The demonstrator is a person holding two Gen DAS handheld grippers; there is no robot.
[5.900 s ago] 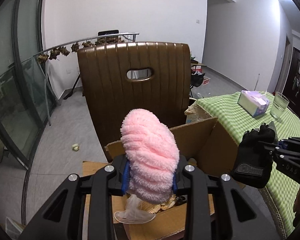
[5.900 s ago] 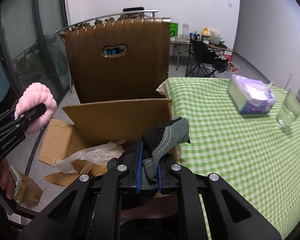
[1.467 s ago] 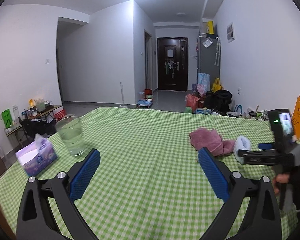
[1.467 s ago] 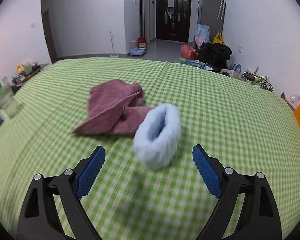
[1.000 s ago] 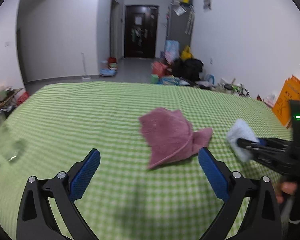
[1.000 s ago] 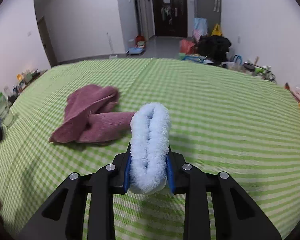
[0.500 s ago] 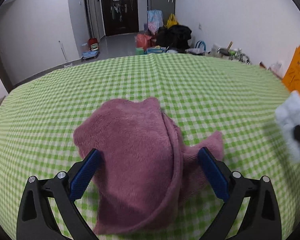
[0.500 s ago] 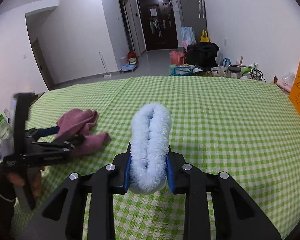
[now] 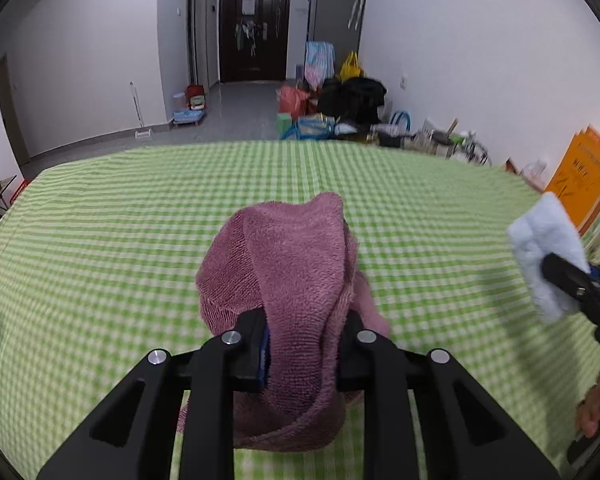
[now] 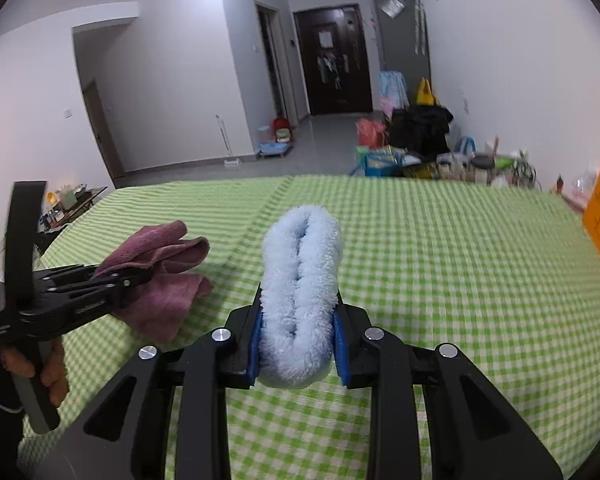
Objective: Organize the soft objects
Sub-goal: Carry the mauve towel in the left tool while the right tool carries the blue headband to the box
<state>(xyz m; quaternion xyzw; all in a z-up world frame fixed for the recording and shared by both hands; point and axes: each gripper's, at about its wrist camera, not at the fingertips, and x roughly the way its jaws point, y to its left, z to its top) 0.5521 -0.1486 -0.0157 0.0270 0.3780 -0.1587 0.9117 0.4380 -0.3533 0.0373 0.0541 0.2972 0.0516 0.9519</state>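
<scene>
Left wrist view: left gripper clamped on a mauve towel, terry loops, bunched into a peaked hood between the blue pads; its lower folds droop under the fingers onto the green check cloth. The towel blocks the middle of the table from sight. At the right edge, the right gripper nips a pale blue fluffy sock; a hand shows below it. Beyond the table: dark door, bags heaped on the floor, an orange sign against the wall.

Right wrist view: right gripper closed on the sock, a plush oval folded lengthwise with a crease down the centre, standing upright between the pads, above the cloth. To the left, the left gripper grips the towel, which hangs limp, its lower edge at the cloth; whether it touches is unclear. A hand wraps the handle. Same door and bags behind.
</scene>
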